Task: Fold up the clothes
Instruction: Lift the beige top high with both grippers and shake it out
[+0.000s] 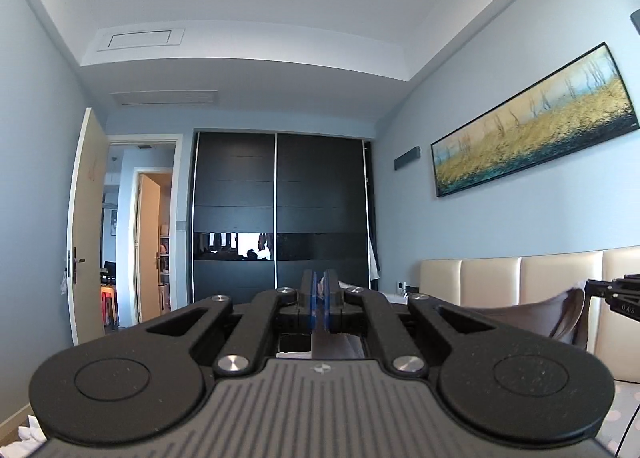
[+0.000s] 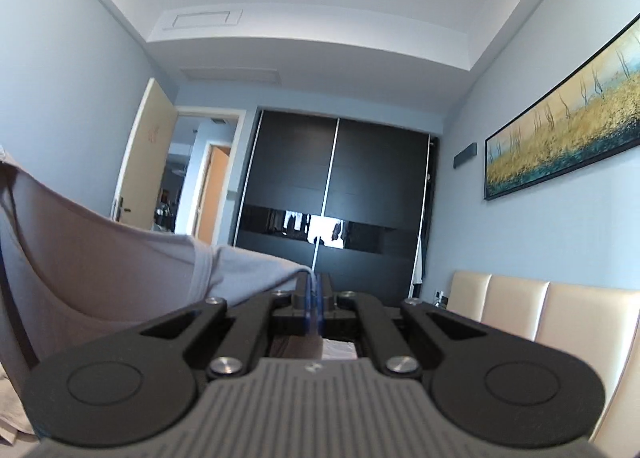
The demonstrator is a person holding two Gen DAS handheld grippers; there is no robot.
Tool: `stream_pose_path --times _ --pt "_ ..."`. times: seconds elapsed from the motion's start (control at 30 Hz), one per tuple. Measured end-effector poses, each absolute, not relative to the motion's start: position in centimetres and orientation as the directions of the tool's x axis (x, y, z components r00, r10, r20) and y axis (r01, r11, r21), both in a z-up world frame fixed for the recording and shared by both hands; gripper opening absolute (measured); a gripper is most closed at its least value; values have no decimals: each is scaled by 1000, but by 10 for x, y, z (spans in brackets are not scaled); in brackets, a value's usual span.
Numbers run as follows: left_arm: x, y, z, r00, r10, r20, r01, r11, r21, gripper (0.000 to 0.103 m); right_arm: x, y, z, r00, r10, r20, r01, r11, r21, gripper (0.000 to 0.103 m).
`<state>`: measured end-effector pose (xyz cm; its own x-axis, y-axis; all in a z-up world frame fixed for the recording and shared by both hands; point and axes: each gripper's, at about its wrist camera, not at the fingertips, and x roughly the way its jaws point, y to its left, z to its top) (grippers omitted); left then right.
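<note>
I had both tools pinching the shirt [image 2: 120, 250], held up in the air. Left tool [image 1: 320, 294]: blue pads pressed together on a fold of fabric. Right tool [image 2: 313, 298]: pads clamped on the shirt's edge, cloth sagging off to its left. Both cameras faced the wardrobe [image 1: 280, 210]; headboard [image 1: 520, 278] sat on the right.

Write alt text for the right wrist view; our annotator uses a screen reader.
The right gripper is shut on a corner of a grey-brown garment, which hangs off to the left. Beyond are a dark sliding wardrobe, an open door and a long landscape painting.
</note>
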<state>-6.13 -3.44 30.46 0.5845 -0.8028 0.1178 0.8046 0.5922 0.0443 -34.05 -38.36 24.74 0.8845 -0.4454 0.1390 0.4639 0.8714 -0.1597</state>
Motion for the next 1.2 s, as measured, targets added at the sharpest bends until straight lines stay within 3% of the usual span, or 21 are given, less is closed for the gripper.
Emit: stream_pose_path --times 0.23,0.43,0.6,0.77,0.9,1.07,1.2 --pt "-79 -20 301 601 -793 96 796 606 22 2 -398 -355 260 844 -467 262 512 848 -137 3" --pt "-52 -33 281 611 -790 -39 791 612 7 2 -392 -353 257 836 -483 260 526 840 -134 3" --pt "12 -81 231 636 -735 -234 761 648 34 2 -345 -383 223 861 -496 113 507 854 -119 3" --pt "83 -148 157 635 -646 -423 739 668 90 2 -274 -423 170 863 -495 -98 480 866 -145 3" --pt "136 -203 94 628 -570 -529 724 678 130 2 -205 -467 119 827 -493 -270 463 870 -172 3" --pt "190 -254 21 571 -482 -664 700 709 88 2 -120 -522 51 739 -494 -458 457 867 -198 3" --pt "215 -285 -19 561 -438 -703 700 704 119 2 -70 -560 -2 666 -491 -561 482 858 -179 3"
